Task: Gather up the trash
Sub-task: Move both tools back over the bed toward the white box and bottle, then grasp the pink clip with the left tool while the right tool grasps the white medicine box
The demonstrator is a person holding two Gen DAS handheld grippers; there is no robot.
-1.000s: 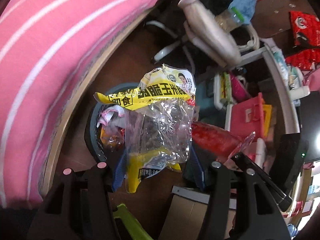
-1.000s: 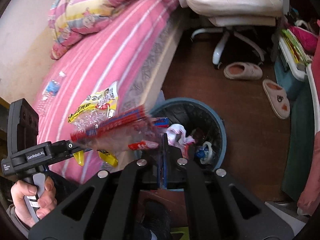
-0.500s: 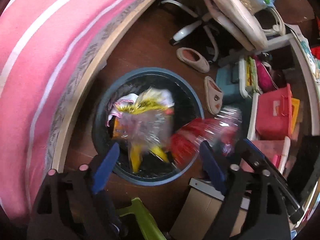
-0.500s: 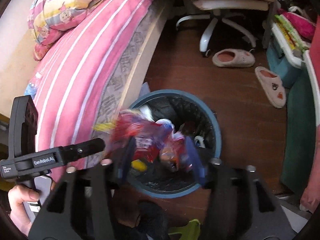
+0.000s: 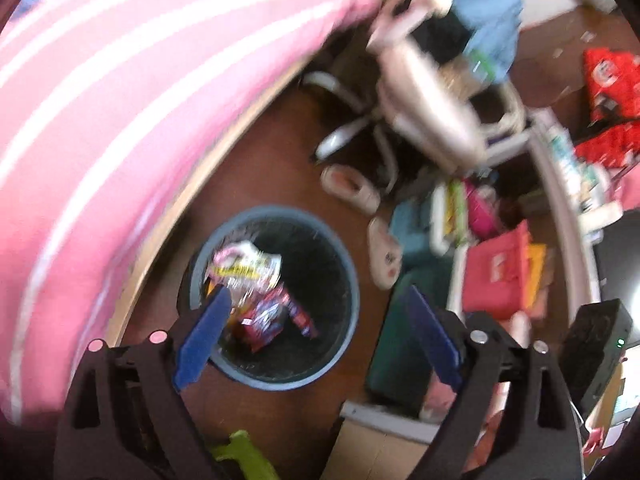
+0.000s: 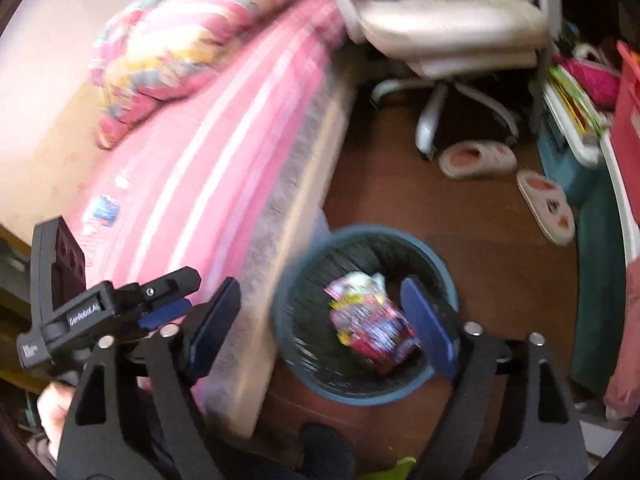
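Note:
A round blue trash bin (image 5: pixel 344 264) with a black liner stands on the brown floor beside the bed; it also shows in the right wrist view (image 6: pixel 440 264). Inside lie a clear-and-yellow snack wrapper (image 5: pixel 248 266) and a red wrapper (image 5: pixel 268 316); the right wrist view shows the red wrapper (image 6: pixel 380 332) over the yellow one (image 6: pixel 352 292). My left gripper (image 5: pixel 320 340) is open and empty above the bin. My right gripper (image 6: pixel 324 320) is open and empty above the bin. The left gripper (image 6: pixel 160 304) shows at the right view's left.
A pink striped bed (image 6: pixel 208 152) runs along the left with a plastic bottle (image 6: pixel 104 210) on it. A white office chair (image 6: pixel 452 32) and two slippers (image 6: pixel 476 158) lie beyond the bin. Cluttered shelves (image 5: pixel 500 264) stand right. A cardboard box (image 5: pixel 376 448) sits below.
Both grippers opened and released their wrappers, which fell into the bin. Both grippers have since risen slightly and the views are blurred by motion.

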